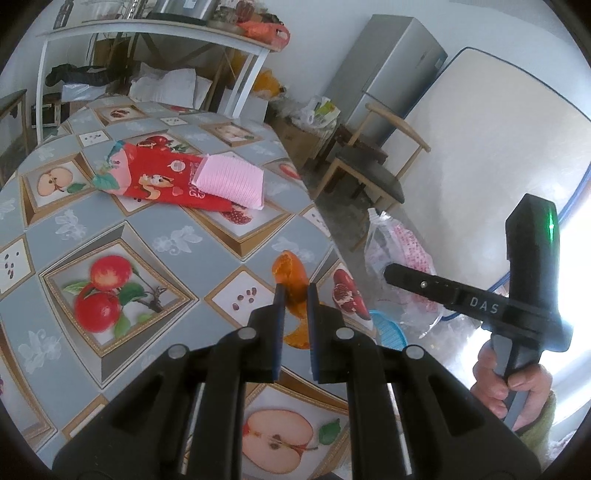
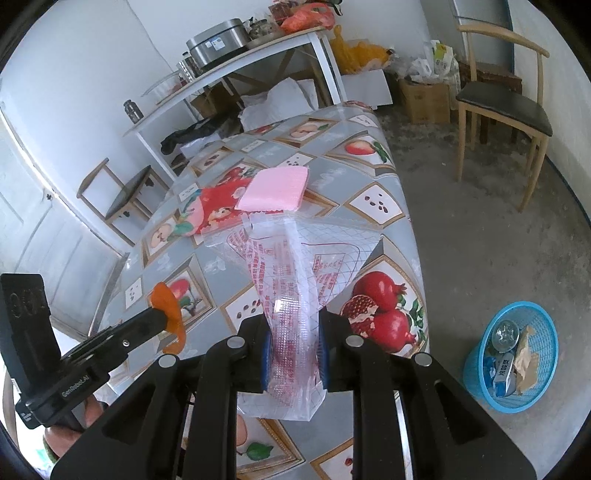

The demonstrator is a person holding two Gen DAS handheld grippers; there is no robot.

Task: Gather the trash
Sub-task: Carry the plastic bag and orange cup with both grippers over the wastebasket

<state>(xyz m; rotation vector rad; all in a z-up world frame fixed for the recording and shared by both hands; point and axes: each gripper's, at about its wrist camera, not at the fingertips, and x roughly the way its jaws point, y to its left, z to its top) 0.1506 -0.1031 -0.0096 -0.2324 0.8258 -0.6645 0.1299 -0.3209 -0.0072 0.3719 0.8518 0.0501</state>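
My left gripper (image 1: pixel 295 295) is shut on a curled orange peel (image 1: pixel 290 271) and holds it above the table's near right edge. The same left gripper (image 2: pixel 160 314) with the orange peel (image 2: pixel 166 297) shows at the lower left of the right wrist view. My right gripper (image 2: pixel 293 334) is shut on a clear plastic bag with red print (image 2: pixel 295 266), which stands up between its blue pads. From the left wrist view, that right gripper (image 1: pixel 391 275) and its clear bag (image 1: pixel 397 243) hang off the table's right side. A red snack bag (image 1: pixel 162 181) and a pink packet (image 1: pixel 231 179) lie on the table.
The table (image 2: pixel 369 177) wears a fruit-print cloth. A blue mesh basket (image 2: pixel 511 354) with scraps in it stands on the floor to the table's right; its rim (image 1: pixel 388 328) peeks past the table edge. A wooden chair (image 2: pixel 502 110) and cardboard boxes (image 2: pixel 424 96) stand beyond. A white shelf table (image 1: pixel 155 29) is behind.
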